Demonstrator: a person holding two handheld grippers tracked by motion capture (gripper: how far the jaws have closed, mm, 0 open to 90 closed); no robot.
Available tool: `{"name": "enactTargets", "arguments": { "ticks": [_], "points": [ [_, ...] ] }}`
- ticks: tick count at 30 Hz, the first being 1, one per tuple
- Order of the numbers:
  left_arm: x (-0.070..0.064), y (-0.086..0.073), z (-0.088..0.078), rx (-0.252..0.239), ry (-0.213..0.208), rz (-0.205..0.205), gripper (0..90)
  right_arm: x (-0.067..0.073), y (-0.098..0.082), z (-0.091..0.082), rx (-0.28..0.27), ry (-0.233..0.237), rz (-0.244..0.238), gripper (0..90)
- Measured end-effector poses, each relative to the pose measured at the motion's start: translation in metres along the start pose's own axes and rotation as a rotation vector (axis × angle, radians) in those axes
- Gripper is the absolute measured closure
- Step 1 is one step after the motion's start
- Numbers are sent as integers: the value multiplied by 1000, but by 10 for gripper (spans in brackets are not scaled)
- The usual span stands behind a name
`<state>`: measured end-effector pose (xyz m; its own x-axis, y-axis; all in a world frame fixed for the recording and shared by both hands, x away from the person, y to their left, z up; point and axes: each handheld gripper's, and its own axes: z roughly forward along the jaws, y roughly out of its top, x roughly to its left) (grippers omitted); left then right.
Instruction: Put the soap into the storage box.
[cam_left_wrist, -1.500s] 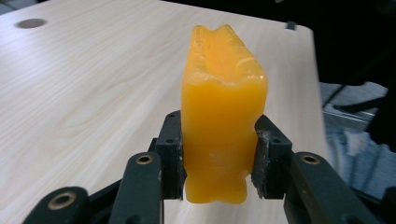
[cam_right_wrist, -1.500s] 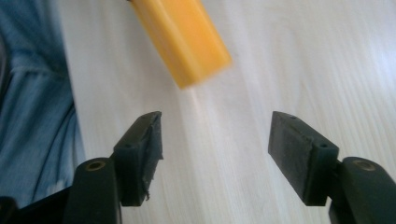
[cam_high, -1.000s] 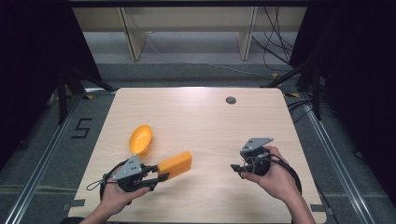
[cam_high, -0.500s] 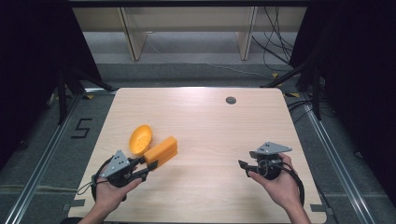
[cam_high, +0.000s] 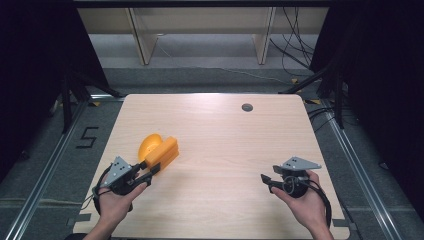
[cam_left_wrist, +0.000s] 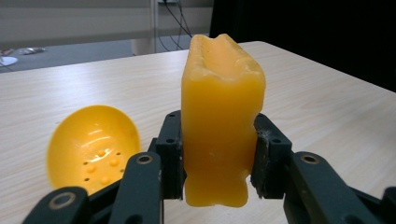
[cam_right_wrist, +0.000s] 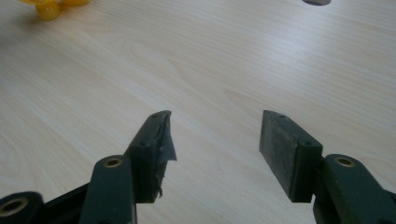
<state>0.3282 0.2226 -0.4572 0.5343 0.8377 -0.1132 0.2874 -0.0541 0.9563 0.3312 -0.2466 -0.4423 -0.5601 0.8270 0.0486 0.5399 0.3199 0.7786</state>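
My left gripper (cam_high: 150, 170) is shut on an orange block (cam_high: 162, 152) with a grooved top, near the table's front left. In the left gripper view the block (cam_left_wrist: 222, 116) stands upright between both pads, pressed on its sides. Just behind it lies a yellow-orange bowl-like scoop (cam_high: 147, 143) with small holes in its bottom (cam_left_wrist: 93, 147); the block overlaps it in the high view. My right gripper (cam_high: 265, 179) is at the front right, open, its jaws pointing left over bare wood (cam_right_wrist: 215, 135) with nothing between them.
The light wooden table (cam_high: 225, 135) has a small dark round fitting (cam_high: 247, 107) near its far edge. Table legs and cables stand beyond the far edge. A floor mark "5" (cam_high: 87, 136) lies left of the table.
My left hand has carried the orange block leftward and away, up beside the yellow scoop. My right hand has drawn back to the right and toward the front edge.
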Motion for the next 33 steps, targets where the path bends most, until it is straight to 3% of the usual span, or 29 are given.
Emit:
{"name": "enactTargets", "arguments": {
  "ticks": [1, 2, 5, 6, 8, 9, 12, 13, 14, 15, 16, 18, 26, 31, 33],
  "points": [
    [1, 1, 0, 1, 13, 0, 605, 0, 0, -1, 14, 11, 7, 434],
    [2, 3, 0, -9, 26, -6, 605, 2, -2, -1, 19, -12, 13, 436],
    [4, 7, 0, -22, 66, -16, 605, 0, -5, -1, 27, -13, -11, 436],
    [6, 8, 1, -24, 79, -27, 605, 3, -5, -2, 35, -8, 23, 436],
    [9, 10, 3, -27, 105, -46, 605, 2, -6, -2, 32, -5, 18, 436],
    [11, 11, 5, -34, 114, -53, 605, 4, -6, -3, 40, -6, 49, 436],
    [15, 13, 10, -40, 162, -78, 605, -1, -6, -2, 22, -10, 8, 432],
    [17, 14, 10, -31, 181, -71, 605, 1, -7, -2, 40, 5, 40, 433],
    [18, 15, 12, -32, 194, -80, 605, -2, -7, -2, 37, -4, 14, 433],
    [20, 16, 14, -31, 205, -84, 605, 1, -8, -2, 45, -8, 36, 434],
    [20, 16, 15, -32, 218, -87, 605, -1, -7, -2, 35, -3, 2, 434],
    [21, 17, 19, -34, 243, -90, 605, -1, -6, -2, 26, -4, 6, 435],
    [27, 11, 25, -65, 377, -182, 605, -1, -6, -2, 39, 8, 1, 436],
    [29, 2, 20, -99, 423, -170, 605, -1, -6, -2, 40, 14, -3, 436],
    [29, -1, 19, -112, 422, -176, 605, -1, -7, -1, 43, 8, -2, 437]
  ]
}}
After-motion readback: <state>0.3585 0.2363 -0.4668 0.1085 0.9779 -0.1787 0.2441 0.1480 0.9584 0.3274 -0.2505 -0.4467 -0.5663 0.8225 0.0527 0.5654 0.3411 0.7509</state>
